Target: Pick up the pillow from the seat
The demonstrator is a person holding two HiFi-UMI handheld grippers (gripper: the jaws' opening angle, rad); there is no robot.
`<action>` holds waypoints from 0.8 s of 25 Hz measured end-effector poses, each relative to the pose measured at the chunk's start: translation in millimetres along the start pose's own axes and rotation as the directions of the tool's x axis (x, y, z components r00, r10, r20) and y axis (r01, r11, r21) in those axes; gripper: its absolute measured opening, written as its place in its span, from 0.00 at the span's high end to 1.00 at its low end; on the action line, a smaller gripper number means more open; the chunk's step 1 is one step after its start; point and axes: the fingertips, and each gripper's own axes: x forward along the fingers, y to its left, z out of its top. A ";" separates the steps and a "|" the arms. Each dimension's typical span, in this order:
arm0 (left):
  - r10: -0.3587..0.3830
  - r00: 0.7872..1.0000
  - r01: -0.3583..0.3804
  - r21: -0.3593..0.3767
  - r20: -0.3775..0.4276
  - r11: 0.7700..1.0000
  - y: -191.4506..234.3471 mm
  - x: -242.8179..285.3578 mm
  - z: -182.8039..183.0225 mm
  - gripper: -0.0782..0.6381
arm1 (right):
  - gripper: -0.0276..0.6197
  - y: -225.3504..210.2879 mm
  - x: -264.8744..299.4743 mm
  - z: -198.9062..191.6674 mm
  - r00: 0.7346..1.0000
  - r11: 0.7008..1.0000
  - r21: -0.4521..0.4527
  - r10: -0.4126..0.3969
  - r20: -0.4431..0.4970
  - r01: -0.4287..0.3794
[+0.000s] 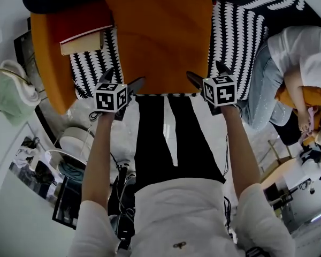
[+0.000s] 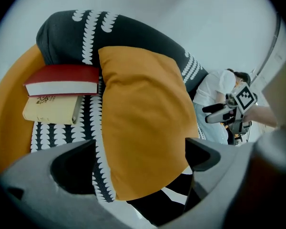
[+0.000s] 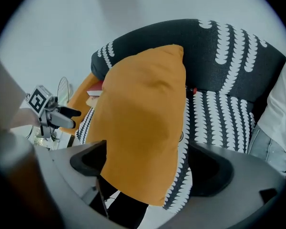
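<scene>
An orange pillow (image 1: 160, 36) leans on the black-and-white patterned seat (image 1: 235, 42), its near edge at the seat's front. My left gripper (image 1: 123, 82) is at the pillow's near left corner and my right gripper (image 1: 207, 74) at its near right corner. In the left gripper view the pillow (image 2: 143, 118) hangs between the wide jaws of the left gripper (image 2: 138, 159), with gaps on both sides. The right gripper view shows the same: the pillow (image 3: 138, 128) sits between the spread jaws of the right gripper (image 3: 150, 163), untouched. Both grippers are open.
A red book (image 2: 62, 80) lies on a yellow book (image 2: 52, 109) on the seat left of the pillow, beside the orange armrest (image 1: 45, 52). A person (image 1: 289, 63) sits on the seat's right end. A pale green bag (image 1: 10, 92) stands on the floor at the left.
</scene>
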 end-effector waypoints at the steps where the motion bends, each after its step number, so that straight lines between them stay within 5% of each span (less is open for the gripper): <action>1: 0.000 1.000 0.000 -0.005 -0.009 1.000 3.5 4.4 -2.3 0.09 | 0.23 0.1 5.1 -2.5 1.000 1.000 0.001 0.002 -0.006 -0.002; 15: -0.053 0.998 0.053 -0.017 -0.020 0.998 12.6 48.4 7.0 0.07 | 0.21 -5.4 55.7 -3.6 1.000 1.000 0.002 -0.008 -0.007 0.008; 20: -0.022 0.999 0.021 -0.027 -0.033 0.999 26.0 69.8 3.1 0.07 | 0.19 -10.6 78.8 -13.3 0.999 0.998 0.068 0.021 -0.031 -0.019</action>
